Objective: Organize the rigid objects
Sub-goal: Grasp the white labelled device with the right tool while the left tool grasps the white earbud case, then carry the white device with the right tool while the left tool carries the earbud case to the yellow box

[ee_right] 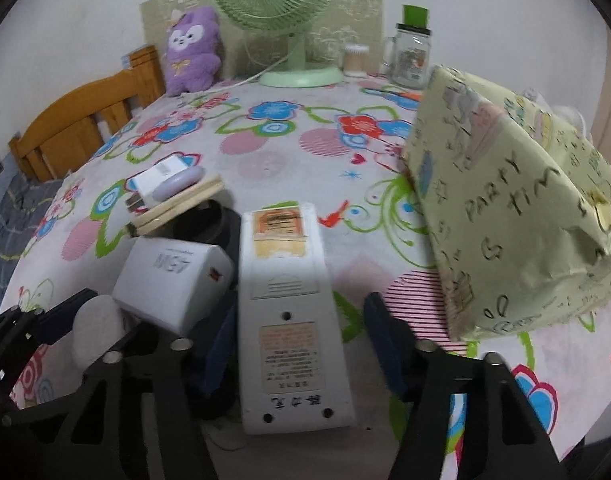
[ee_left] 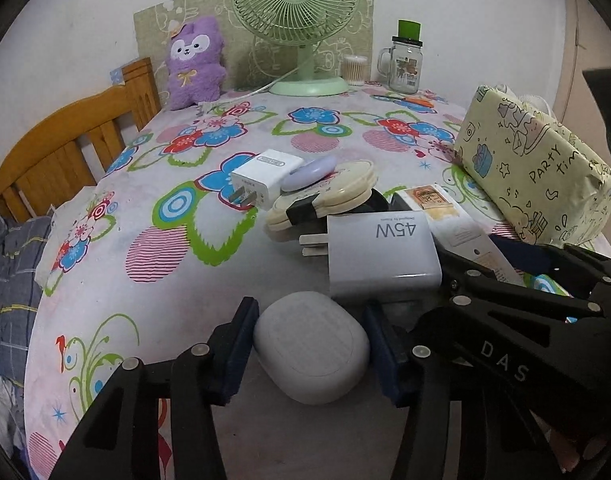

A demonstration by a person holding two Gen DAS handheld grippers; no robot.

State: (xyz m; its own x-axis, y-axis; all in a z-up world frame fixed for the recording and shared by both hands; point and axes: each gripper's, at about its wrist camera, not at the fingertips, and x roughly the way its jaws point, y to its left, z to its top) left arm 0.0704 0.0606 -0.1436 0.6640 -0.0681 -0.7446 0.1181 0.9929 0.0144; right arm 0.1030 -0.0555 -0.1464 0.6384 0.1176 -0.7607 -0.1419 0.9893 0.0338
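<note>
Left gripper [ee_left: 311,350] fingers clamp the rounded white plastic case [ee_left: 311,346] beside the white 45W charger block [ee_left: 381,256]; right gripper [ee_right: 299,346] fingers straddle the long white rectangular device [ee_right: 291,320], likely for sorting, though whether they pinch it is unclear.

White charger block [ee_left: 381,254]: "45W", upside down. Wrapped box [ee_left: 537,172], right: "PARTY time". Right tongs [ee_right: 297,344], arm: "DAS".
</note>
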